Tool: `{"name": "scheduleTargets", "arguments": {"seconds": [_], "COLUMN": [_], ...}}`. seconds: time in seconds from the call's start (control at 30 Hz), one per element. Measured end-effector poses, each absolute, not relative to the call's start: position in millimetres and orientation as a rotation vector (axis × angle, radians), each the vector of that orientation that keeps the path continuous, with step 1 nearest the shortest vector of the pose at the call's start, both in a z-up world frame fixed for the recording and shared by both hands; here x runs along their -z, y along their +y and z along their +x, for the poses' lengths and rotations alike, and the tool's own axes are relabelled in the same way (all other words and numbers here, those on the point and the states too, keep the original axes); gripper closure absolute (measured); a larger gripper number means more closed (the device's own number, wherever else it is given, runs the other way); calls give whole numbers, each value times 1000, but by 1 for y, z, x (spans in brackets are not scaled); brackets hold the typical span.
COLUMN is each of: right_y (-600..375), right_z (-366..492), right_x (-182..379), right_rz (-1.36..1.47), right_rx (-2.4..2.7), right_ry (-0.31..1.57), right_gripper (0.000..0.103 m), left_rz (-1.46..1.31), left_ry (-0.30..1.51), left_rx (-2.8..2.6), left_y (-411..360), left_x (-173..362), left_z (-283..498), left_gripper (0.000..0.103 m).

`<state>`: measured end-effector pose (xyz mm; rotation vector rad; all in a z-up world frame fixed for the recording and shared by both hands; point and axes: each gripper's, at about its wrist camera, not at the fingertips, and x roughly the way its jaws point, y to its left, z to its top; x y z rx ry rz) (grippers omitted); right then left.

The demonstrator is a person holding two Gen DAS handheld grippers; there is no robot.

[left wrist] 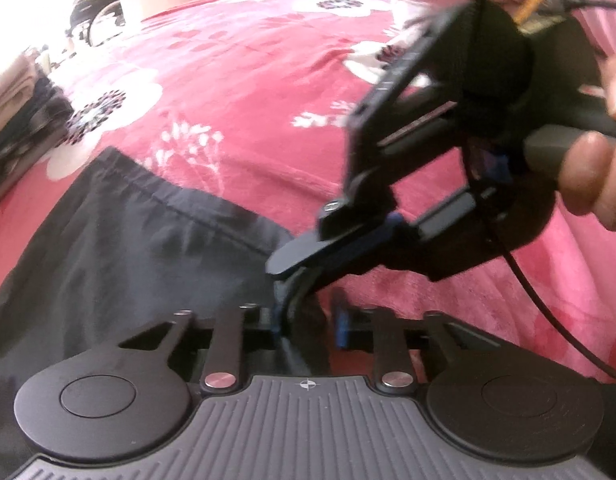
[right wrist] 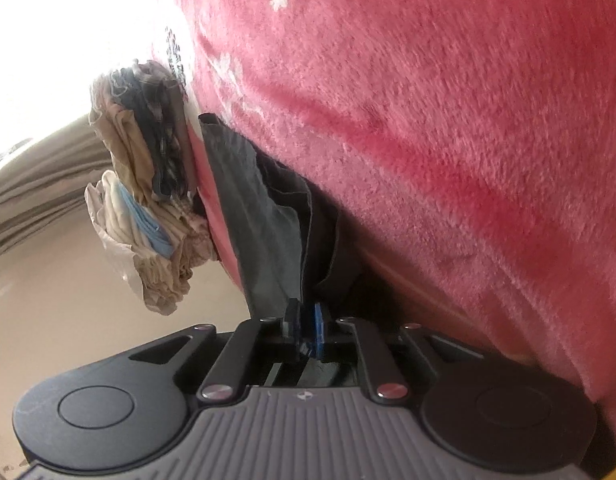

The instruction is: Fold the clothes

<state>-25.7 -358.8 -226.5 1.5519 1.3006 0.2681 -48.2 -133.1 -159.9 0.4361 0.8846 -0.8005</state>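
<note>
Dark, creased garment (left wrist: 119,232) on pink floral blanket (left wrist: 243,80), its edge pinched by left tool (left wrist: 303,320) and right tool (right wrist: 305,332).

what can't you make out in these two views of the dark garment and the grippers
- Dark garment: its type and full outline; the left gripper's body covers its near part in the left wrist view.
- Left gripper pads: mostly buried in cloth folds.
- Right gripper: how much cloth it pinches; the pads hide it in the right wrist view.
- Stacked clothes: single items are too small and overexposed.
- Hand: cut off by the frame edge, blurred.
</note>
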Motion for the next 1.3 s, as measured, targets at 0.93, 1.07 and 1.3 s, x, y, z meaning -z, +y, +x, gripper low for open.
{"name": "scheduleTargets", "arguments": {"seconds": [0.93,1.07,1.3], "right_y": [-286,-285,-249], "right_z": [210,209,208], "right_x": [237,224,159], "right_rz": [886,899,795], "right_rx": [-674,-673,-702], "right_ry": [1362,1353,1319], "right_gripper": [94,97,97], "left_rz": [196,177,82], "left_ry": [959,935,821], "left_rx": [636,592,501], "left_y": [-122,-120,-84], "left_x": [128,122,96], "left_z": [-45,-47,-62], "left_gripper": [101,101,101]}}
